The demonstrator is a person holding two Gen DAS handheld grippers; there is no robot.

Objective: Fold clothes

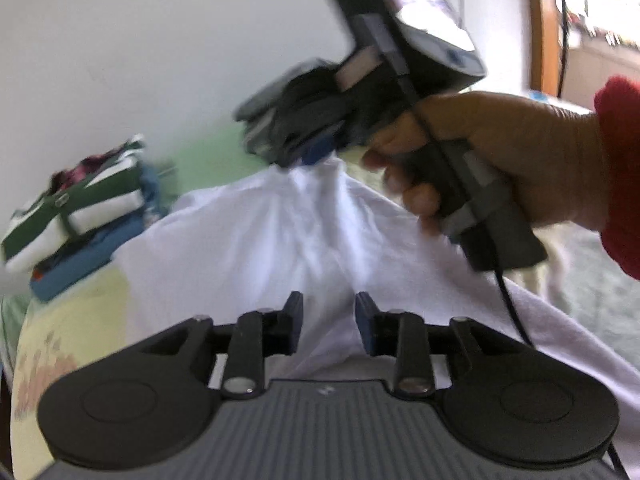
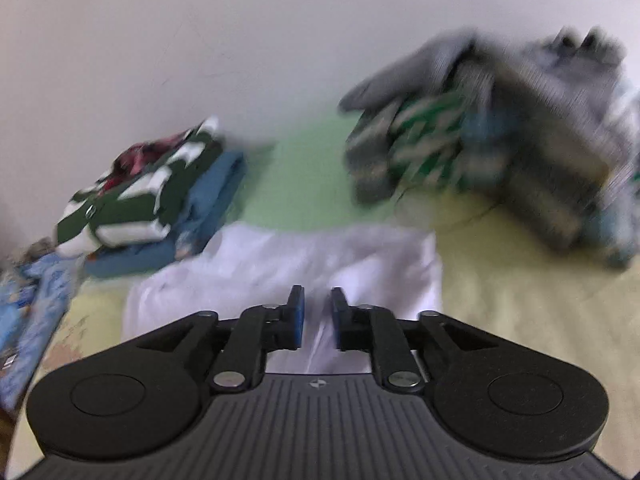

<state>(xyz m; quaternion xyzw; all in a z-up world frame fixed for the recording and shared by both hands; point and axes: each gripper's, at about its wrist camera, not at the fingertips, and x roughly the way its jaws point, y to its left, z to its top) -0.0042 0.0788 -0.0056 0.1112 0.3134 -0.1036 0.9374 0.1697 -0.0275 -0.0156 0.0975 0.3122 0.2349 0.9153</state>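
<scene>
Pale bedspread (image 2: 500, 300) against a white wall, with a white garment (image 2: 280, 264) spread mid-bed. Folded stack (image 2: 152, 200) sits far left, and a blurry unfolded heap (image 2: 500, 148) far right. Right gripper (image 1: 304, 152) looks pinched on the garment's far edge, tenting it up; left gripper (image 1: 329, 320) hovers at the near edge, tongs apart with cloth between them. It's thin, floppy cotton that'll sag and crease, so I'd grab it at hems or corners, not mid-panel.
</scene>
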